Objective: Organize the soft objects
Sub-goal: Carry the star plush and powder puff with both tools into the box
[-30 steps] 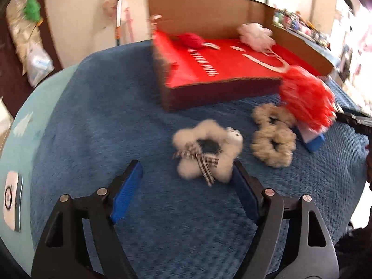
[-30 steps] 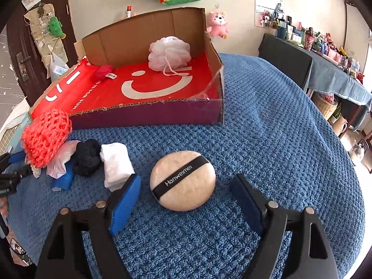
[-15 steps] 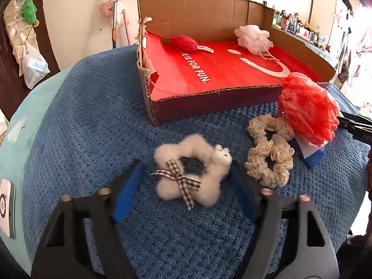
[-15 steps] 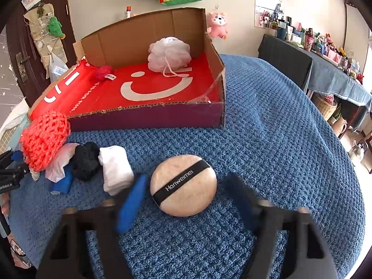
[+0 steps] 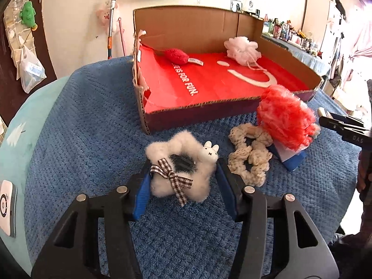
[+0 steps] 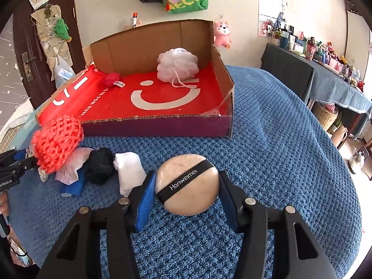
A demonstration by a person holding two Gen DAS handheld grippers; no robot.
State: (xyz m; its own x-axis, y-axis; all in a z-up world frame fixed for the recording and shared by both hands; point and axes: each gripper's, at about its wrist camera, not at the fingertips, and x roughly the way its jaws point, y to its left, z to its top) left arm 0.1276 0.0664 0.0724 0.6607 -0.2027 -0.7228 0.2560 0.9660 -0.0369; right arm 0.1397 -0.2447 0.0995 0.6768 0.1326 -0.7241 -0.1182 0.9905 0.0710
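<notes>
- Left gripper (image 5: pixel 182 181): jaws closing around the fluffy white scrunchie (image 5: pixel 180 166) lying on the blue blanket (image 5: pixel 81 139).
- Right gripper (image 6: pixel 186 191): pinching the round powder puff (image 6: pixel 187 183), strap running diagonally.
- Cardboard box (image 6: pixel 162 125): straight ahead of both grippers, open-topped, bath pouf (image 6: pixel 177 65) inside.

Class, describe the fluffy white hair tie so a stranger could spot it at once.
Start at the cardboard box with the red lining on the blue blanket. Just in front of its near wall lies the fluffy white hair tie. Unlike the beige knitted scrunchies beside it, it carries a checked bow and a tiny rabbit head.
</notes>
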